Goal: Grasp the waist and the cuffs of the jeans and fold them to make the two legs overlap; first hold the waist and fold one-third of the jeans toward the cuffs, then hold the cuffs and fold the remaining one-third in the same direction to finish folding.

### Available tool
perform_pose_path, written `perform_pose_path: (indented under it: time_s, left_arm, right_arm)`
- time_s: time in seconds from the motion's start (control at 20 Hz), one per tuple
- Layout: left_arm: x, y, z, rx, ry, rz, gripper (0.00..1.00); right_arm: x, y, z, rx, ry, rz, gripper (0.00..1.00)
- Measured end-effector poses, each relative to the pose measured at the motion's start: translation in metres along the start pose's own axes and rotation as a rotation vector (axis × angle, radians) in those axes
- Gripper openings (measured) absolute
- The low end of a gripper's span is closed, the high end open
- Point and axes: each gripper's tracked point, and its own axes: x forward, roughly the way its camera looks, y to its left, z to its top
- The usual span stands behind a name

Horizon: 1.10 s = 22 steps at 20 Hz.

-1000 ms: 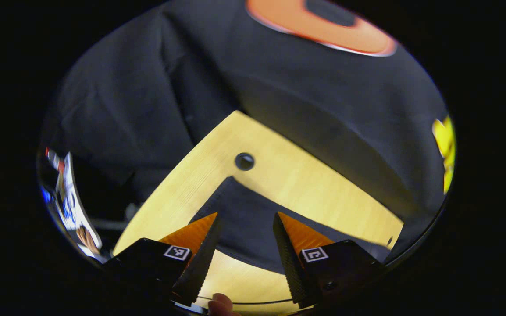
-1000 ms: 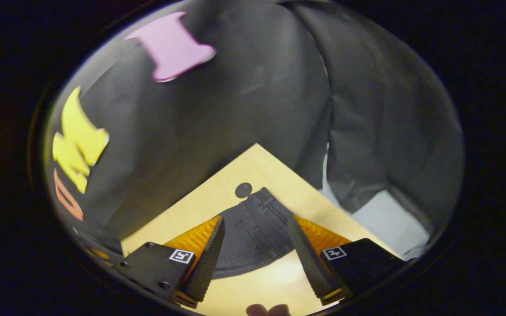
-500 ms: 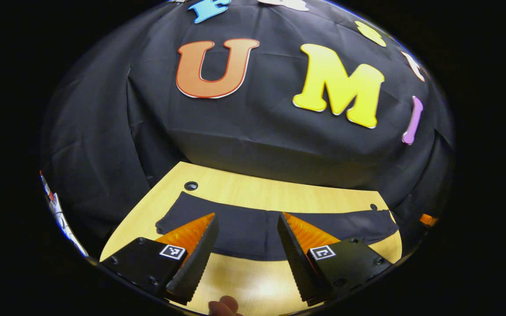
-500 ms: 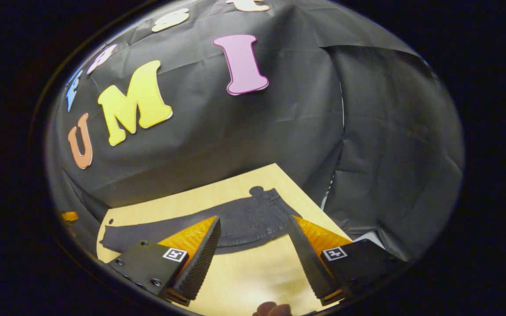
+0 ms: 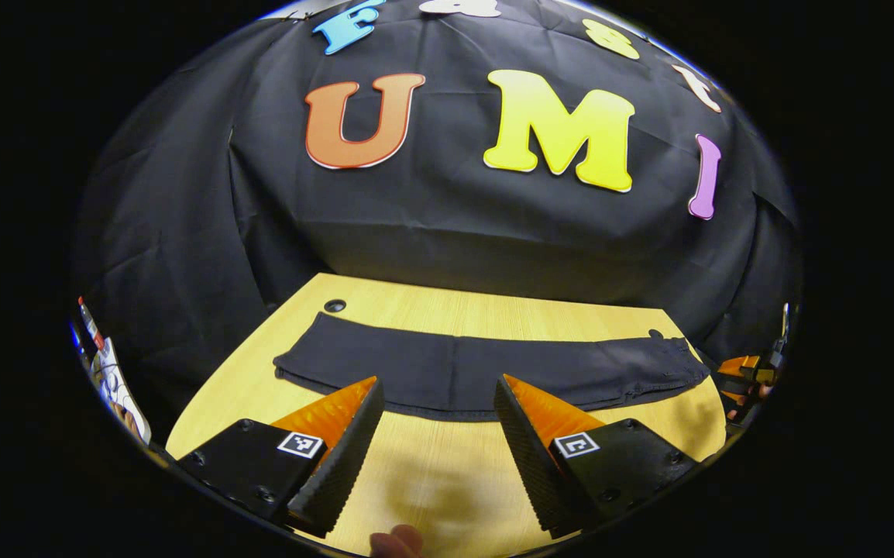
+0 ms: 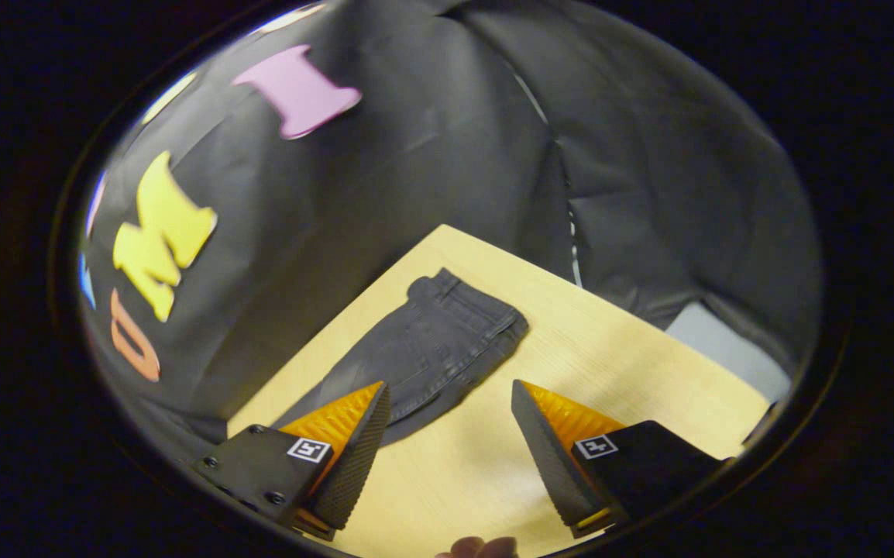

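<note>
- The jeans [image 5: 486,370] lie flat on the wooden table [image 5: 447,480], already one narrow strip, so the legs look overlapped; the long axis runs side to side across the left gripper view, parallel to the table's far edge and close to it

- The left gripper [image 5: 438,434] hovers above bare table on the near side of the strip, roughly abreast of its middle; its jaws stand wide apart and hold nothing; the cuffs end [image 5: 292,363] lies toward the left of that view, near a round hole in the table [image 5: 334,305]

- The right gripper [image 6: 451,434] is likewise spread wide and empty, over bare wood; in the right gripper view the waist [image 6: 486,314] lies ahead and slightly left of the jaws, with waistband and pocket stitching visible; the trouser strip runs away toward the lower left, passing behind the left-hand finger

- The right gripper can also be made out small at the far right edge of the left gripper view [image 5: 741,376], just beyond the waist end

- Judgement: the right gripper is clearly the nearer one to the waist, the left nearer the middle and cuffs; the first third-fold has not begun, and it calls for a pinch at the waistband and a carry along the long axis toward the cuffs

- Risk, as a guess: gripping only one corner of the waistband could skew the fold off the strip's axis
</note>
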Motion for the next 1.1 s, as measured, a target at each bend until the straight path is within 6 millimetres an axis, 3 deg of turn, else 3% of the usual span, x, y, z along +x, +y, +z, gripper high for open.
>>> perform_pose_path:
  time_s: [0.2, 0.3, 0.4, 0.5, 0.55, 0.6, 0.7, 0.75, 0.8, 0.95, 1.0, 1.1]
  left_arm:
    - [-0.003, 0.002, -0.029, -0.018, 0.083, 0.036, 0.93]
    - [-0.006, 0.001, -0.035, -0.017, 0.101, 0.045, 0.93]
    - [-0.006, 0.004, -0.034, 0.007, 0.101, 0.065, 0.93]
    - [-0.004, 0.002, -0.032, 0.019, 0.101, 0.070, 0.93]
    - [-0.004, -0.002, -0.033, 0.020, 0.109, 0.066, 0.92]
    - [-0.003, -0.004, -0.035, 0.021, 0.113, 0.066, 0.93]
    - [-0.003, -0.004, -0.037, 0.018, 0.114, 0.065, 0.93]
    - [-0.002, -0.005, -0.037, 0.019, 0.117, 0.061, 0.93]
    - [-0.002, -0.003, -0.039, 0.022, 0.125, 0.066, 0.93]
    - [-0.005, 0.007, -0.037, 0.020, 0.126, 0.082, 0.92]
    - [-0.006, 0.011, -0.035, 0.014, 0.120, 0.086, 0.92]
    - [-0.010, 0.019, -0.032, 0.008, 0.109, 0.097, 0.92]
  right_arm:
    - [0.052, -0.030, 0.016, 0.220, 0.034, -0.029, 0.98]
    - [0.075, -0.038, 0.021, 0.276, 0.034, -0.041, 0.98]
    - [0.088, -0.030, 0.029, 0.284, 0.017, -0.029, 0.98]
    - [0.099, -0.018, 0.023, 0.254, 0.034, -0.016, 0.98]
    - [0.101, -0.015, 0.023, 0.229, 0.033, -0.023, 0.92]
    - [0.103, -0.015, 0.023, 0.197, 0.022, -0.038, 0.99]
    - [0.109, -0.017, 0.021, 0.119, 0.004, -0.090, 0.92]
    - [0.111, -0.023, 0.019, 0.068, -0.004, -0.136, 0.95]
    - [0.110, -0.026, 0.020, 0.014, -0.021, -0.168, 0.89]
    - [0.114, -0.027, 0.018, -0.057, -0.054, -0.210, 0.51]
    - [0.115, -0.021, 0.022, -0.062, -0.072, -0.194, 0.54]
    - [0.111, -0.014, 0.024, -0.131, -0.059, -0.205, 0.22]
